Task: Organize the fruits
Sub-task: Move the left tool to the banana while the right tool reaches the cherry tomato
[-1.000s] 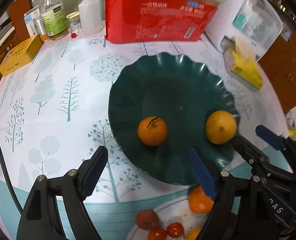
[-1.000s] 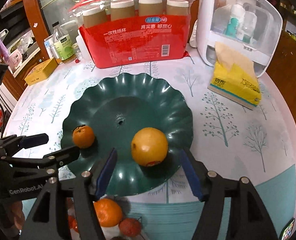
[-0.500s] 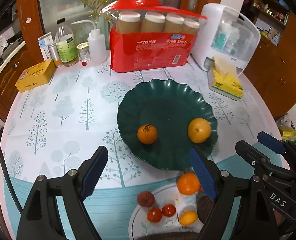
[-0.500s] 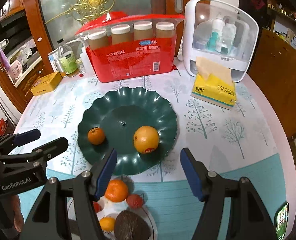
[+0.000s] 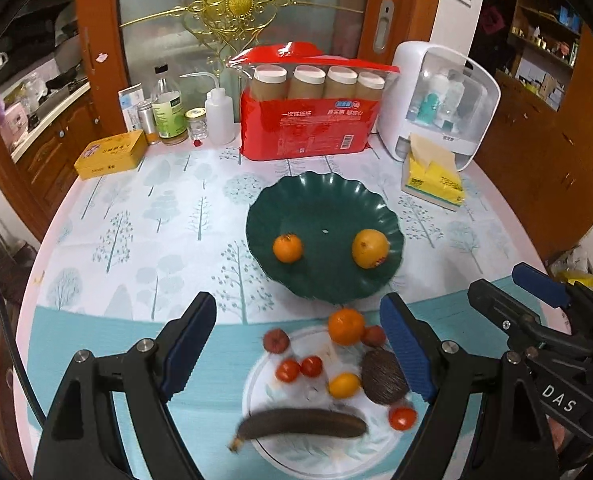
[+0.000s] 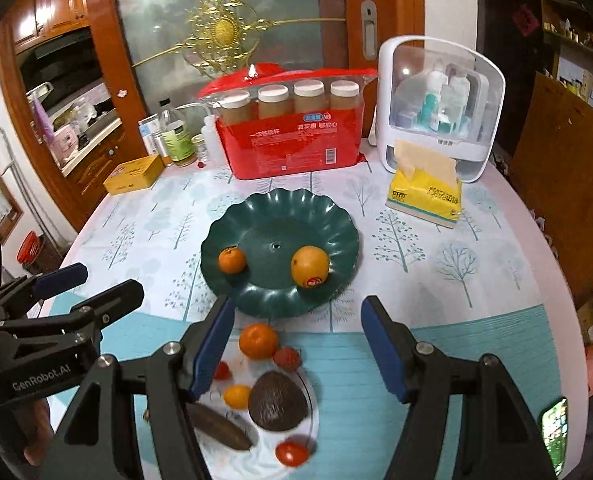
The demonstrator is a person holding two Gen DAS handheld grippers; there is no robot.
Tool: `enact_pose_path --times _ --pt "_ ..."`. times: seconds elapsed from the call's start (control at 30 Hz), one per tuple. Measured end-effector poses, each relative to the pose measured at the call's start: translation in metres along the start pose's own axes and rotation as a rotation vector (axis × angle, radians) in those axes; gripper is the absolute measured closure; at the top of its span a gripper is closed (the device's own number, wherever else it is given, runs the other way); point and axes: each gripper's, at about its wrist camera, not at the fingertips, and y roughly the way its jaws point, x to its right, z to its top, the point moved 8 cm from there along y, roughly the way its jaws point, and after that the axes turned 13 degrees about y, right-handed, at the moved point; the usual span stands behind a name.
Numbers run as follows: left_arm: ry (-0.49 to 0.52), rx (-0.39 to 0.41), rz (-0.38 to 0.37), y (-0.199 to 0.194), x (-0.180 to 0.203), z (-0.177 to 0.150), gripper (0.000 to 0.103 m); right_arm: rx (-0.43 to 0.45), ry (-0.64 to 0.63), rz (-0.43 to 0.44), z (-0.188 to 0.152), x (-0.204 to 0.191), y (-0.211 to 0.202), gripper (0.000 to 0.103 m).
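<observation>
A dark green scalloped plate (image 5: 324, 200) (image 6: 280, 212) holds a small tangerine (image 5: 287, 247) (image 6: 231, 259) and a larger yellow-orange fruit (image 5: 370, 248) (image 6: 309, 266). Nearer me, a white plate (image 5: 324, 446) (image 6: 256, 456) holds an orange (image 5: 346, 326) (image 6: 258, 341), an avocado (image 5: 383, 377) (image 6: 278, 401), a dark banana (image 5: 302, 423) (image 6: 220, 426), a small yellow fruit (image 5: 343, 385), lychees and cherry tomatoes. My left gripper (image 5: 300, 348) and right gripper (image 6: 296, 348) are both open and empty, held above the white plate.
At the table's back stand a red pack of paper cups (image 5: 308, 120), a white organizer box (image 5: 440, 104), a yellow tissue pack (image 5: 432, 180), bottles (image 5: 168, 108) and a yellow tin (image 5: 110, 154). The tree-patterned tablecloth (image 5: 136, 240) covers the round table.
Both grippers have pulled back and risen away from the green plate. The white plate with its fruit has come fully into view. Both stayed open.
</observation>
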Motion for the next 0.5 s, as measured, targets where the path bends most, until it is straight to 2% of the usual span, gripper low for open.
enact_pose_path --times 0.27,0.33,0.5 --pt "-0.041 0.006 0.017 -0.041 0.024 -0.024 0.019 0.023 -0.043 0.047 -0.017 0.009 -0.043 0.037" --pt "-0.04 0.016 0.028 -0.049 0.028 -0.028 0.016 0.023 -0.047 0.055 -0.021 0.011 -0.05 0.037" --pt "-0.047 0.028 0.035 -0.065 0.034 -0.039 0.015 0.01 -0.056 0.074 -0.034 0.014 -0.06 0.037"
